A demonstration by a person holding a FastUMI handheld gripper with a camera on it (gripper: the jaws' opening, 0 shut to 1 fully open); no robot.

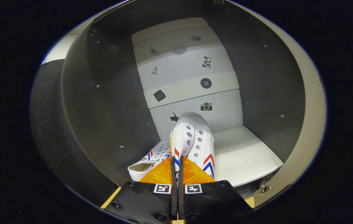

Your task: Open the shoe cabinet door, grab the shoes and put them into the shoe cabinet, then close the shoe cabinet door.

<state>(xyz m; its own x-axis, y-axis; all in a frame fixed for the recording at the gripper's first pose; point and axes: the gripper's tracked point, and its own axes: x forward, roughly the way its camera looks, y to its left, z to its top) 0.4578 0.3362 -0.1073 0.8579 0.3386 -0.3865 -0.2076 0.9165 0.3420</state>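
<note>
I am looking into the open shoe cabinet (108,102), which has dark side walls and a white back wall with small stickers. My gripper (176,161) is shut on the heel rim of a white sneaker (195,137) with red and blue chevrons. This sneaker points toward the back wall, above the white shelf (248,155). A second matching sneaker (151,160) lies tipped on its side just left of my fingers, against the left wall.
A pale front edge of the cabinet (310,124) curves along the right, with a metal hinge (265,187) at its lower end. A dark panel (45,105) stands outside the left wall. Bare shelf lies right of the held sneaker.
</note>
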